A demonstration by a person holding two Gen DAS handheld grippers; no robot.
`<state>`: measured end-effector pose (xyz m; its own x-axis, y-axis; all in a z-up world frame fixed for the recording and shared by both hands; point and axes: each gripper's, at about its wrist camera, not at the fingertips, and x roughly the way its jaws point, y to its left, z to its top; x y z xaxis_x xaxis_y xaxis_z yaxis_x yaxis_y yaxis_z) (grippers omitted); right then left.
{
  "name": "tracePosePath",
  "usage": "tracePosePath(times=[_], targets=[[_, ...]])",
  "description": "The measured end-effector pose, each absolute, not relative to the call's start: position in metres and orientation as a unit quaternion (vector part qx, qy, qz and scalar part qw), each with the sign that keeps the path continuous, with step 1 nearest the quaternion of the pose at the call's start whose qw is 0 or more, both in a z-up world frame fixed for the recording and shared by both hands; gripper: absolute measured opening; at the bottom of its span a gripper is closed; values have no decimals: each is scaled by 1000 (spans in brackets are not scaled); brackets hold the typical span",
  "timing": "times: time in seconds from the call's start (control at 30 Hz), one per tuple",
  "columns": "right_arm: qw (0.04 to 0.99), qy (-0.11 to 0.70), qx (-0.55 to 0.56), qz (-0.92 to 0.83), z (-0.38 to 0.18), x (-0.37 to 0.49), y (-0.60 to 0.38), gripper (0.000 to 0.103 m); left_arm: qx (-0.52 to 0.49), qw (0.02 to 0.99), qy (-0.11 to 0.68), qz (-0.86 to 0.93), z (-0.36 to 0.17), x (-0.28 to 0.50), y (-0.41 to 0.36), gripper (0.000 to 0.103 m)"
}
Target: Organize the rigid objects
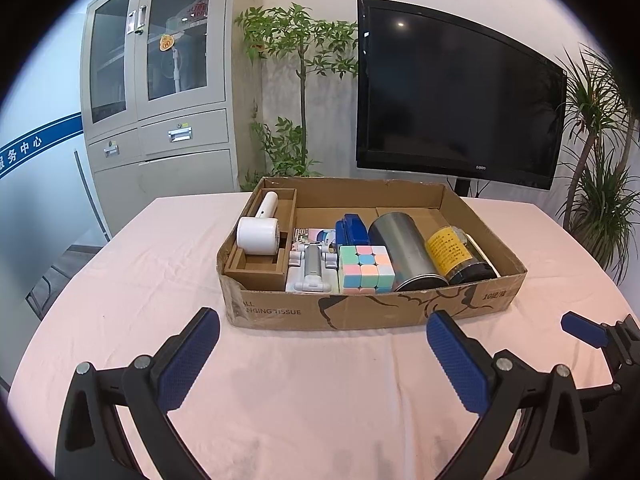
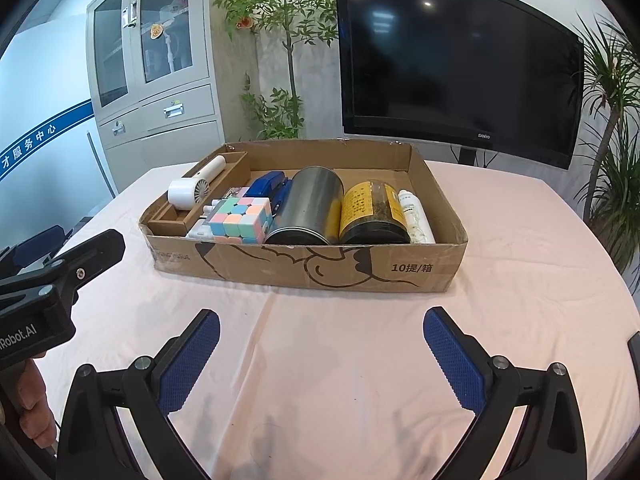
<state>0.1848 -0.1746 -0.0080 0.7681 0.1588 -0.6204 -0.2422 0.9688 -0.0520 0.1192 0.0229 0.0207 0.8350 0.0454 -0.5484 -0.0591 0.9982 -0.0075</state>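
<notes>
The left gripper point(image 1: 323, 360) is hovering over the pink tablecloth point(image 1: 304, 408) with its blue-padded fingers point(image 1: 188, 364) spread wide and gripping nothing; the right gripper point(image 2: 322, 356) is hovering the same way, fingers point(image 2: 454, 360) apart and empty. Straight ahead of both pairs of fingertips, a shallow cardboard box point(image 2: 360, 268) is sitting on the cloth, apart from either gripper. Inside it, beyond the left finger, a white handheld fan point(image 1: 258, 228) is lying in a brown insert tray point(image 1: 256, 268). Between the fingers' lines, a pastel puzzle cube point(image 1: 366, 268) is resting just beside a steel canister point(image 1: 404, 248) lying on its side, with a blue stapler point(image 1: 352, 230) behind the cube. Beyond the right finger, a yellow-labelled jar point(image 2: 372, 212) is lying touching the canister, and a white bottle point(image 2: 416, 216) is lying against the jar's far side.
</notes>
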Motion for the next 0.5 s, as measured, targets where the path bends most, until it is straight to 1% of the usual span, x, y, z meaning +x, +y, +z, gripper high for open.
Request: tracePosePath(times=[0.5], targets=[[938,325,-63,100,-11,185,-175,102,-4,954,298,25,13,131,24,103]])
